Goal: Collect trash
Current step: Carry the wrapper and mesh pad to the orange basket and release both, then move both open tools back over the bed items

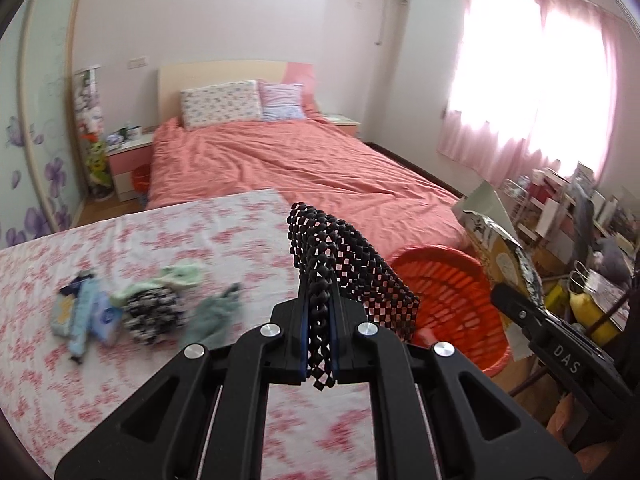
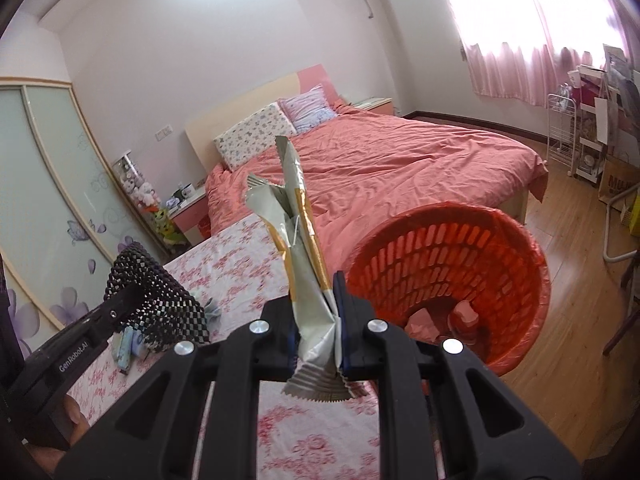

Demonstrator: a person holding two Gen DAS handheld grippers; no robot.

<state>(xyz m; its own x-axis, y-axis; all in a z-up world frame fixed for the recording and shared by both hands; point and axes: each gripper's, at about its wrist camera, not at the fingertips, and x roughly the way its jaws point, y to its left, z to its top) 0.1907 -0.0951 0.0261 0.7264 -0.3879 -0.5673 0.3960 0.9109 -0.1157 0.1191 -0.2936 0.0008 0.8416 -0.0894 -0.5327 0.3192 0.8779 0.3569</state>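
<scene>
Your left hand-held gripper [image 1: 320,344] clamps a black mesh mat [image 1: 344,272] above the floral worktop [image 1: 120,360]; your right hand-held gripper [image 2: 316,320] pinches a foil wrapper [image 2: 304,264] beside the orange basket [image 2: 520,280].

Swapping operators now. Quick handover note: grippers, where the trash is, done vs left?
Left gripper: shut on a black mesh mat, held up over the table.
Right gripper: shut on a crumpled foil wrapper, also lifted.
Orange bin: beside the table's far corner, in front of the bed; a couple of pink scraps already sit in its bottom.
Done: both pieces picked up.
Left: drop both in the bin, then deal with the pile on the table of small packets and cloth-like bits; which of those count as trash I cannot tell.
</scene>
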